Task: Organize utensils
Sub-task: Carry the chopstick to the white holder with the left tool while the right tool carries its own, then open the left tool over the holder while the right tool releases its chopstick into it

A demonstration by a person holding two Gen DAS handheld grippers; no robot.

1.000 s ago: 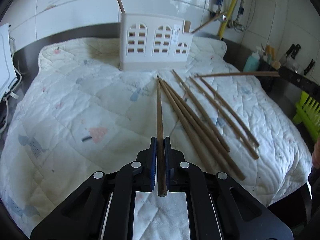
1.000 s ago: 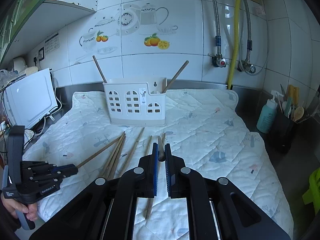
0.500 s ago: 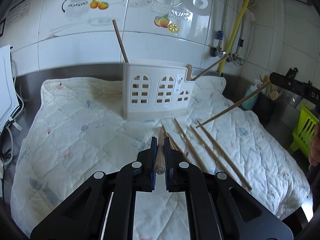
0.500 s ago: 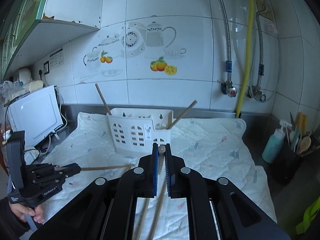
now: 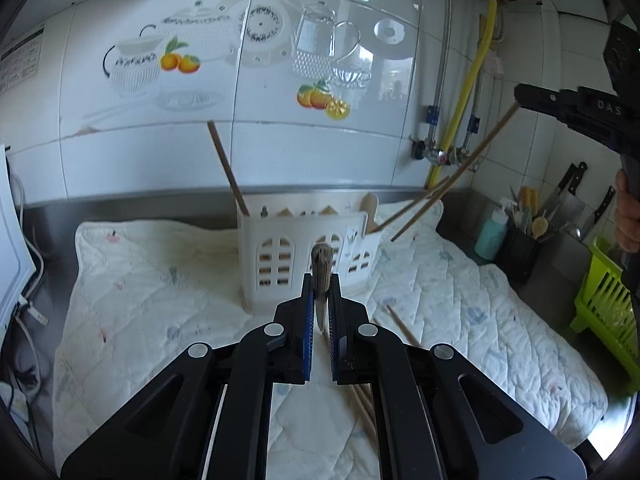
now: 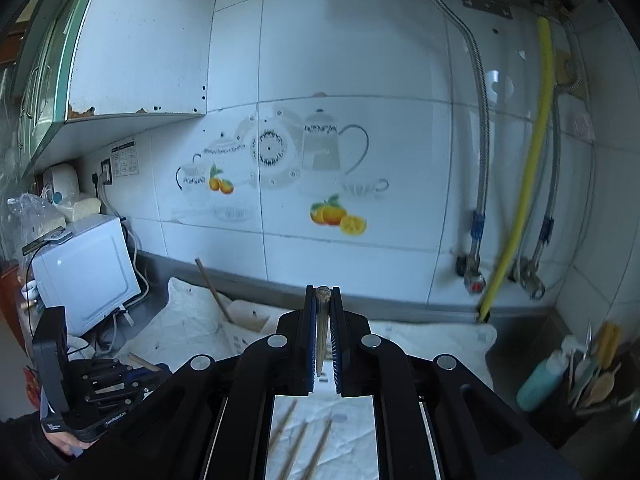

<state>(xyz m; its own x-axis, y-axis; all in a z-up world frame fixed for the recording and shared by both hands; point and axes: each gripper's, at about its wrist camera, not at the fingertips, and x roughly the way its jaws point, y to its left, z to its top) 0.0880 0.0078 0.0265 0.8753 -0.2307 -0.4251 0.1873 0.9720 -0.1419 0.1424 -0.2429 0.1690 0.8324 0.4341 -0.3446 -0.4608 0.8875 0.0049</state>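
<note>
The tiled wall filled the back of both views, with its teapot and orange pictures, and the yellow pipe ran down it at the right. Below it, the quilted mat covered the counter, and a white microwave sat at its left end.

On the mat stood the white holder with its arched cut-outs, upright near the wall. One chopstick leaned out of its left end, another chopstick slanted out of its right end, and a pale spoon showed there too. A few loose chopsticks lay flat on the mat, in front of the holder and to its right.

The right gripper was raised high and faced the wall, its jaws clamped tight on a chopstick seen almost end-on between the blue pads. In the left wrist view that same stick slanted down from the gripper's fingers toward the holder's right end, its tip in the air above the mat, just right of the holder.

The left gripper was also pinched shut on a chopstick, its blunt end poking up between the pads, in line with the holder's front. A teal bottle and a dark pot of tools stood off the mat's right edge.
</note>
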